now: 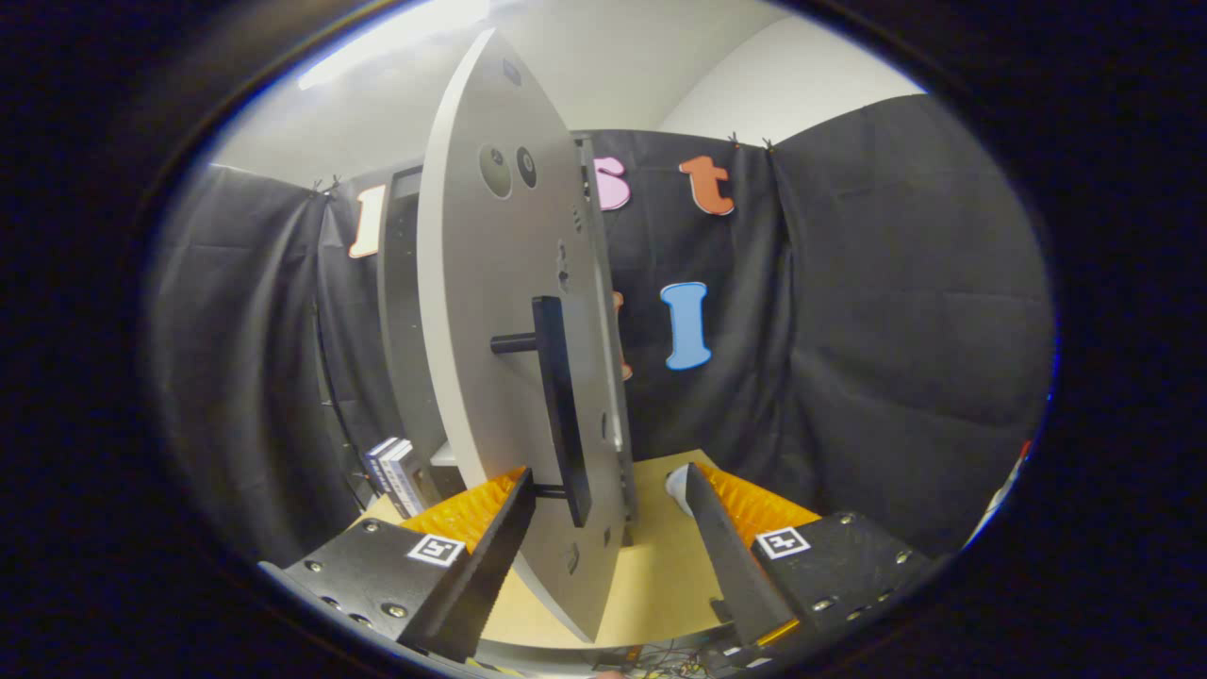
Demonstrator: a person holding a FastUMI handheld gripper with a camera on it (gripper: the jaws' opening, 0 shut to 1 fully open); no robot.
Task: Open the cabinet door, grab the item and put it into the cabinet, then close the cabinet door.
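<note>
cabinet door [490,311]: pale grey, swung open edge-on, dark bar handle [562,405] | my gripper [611,528]: fingers spread wide, straddling the door's lower edge, gripping nothing

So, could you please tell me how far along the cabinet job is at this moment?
Done: the cabinet door stands swung open, edge-on between the fingers. In hand: nothing is gripped; the gripper is open, its fingers either side of the door's lower edge near the black handle. Left: grabbing the item, perhaps the white object on the table, placing it inside, and closing the door.
</note>
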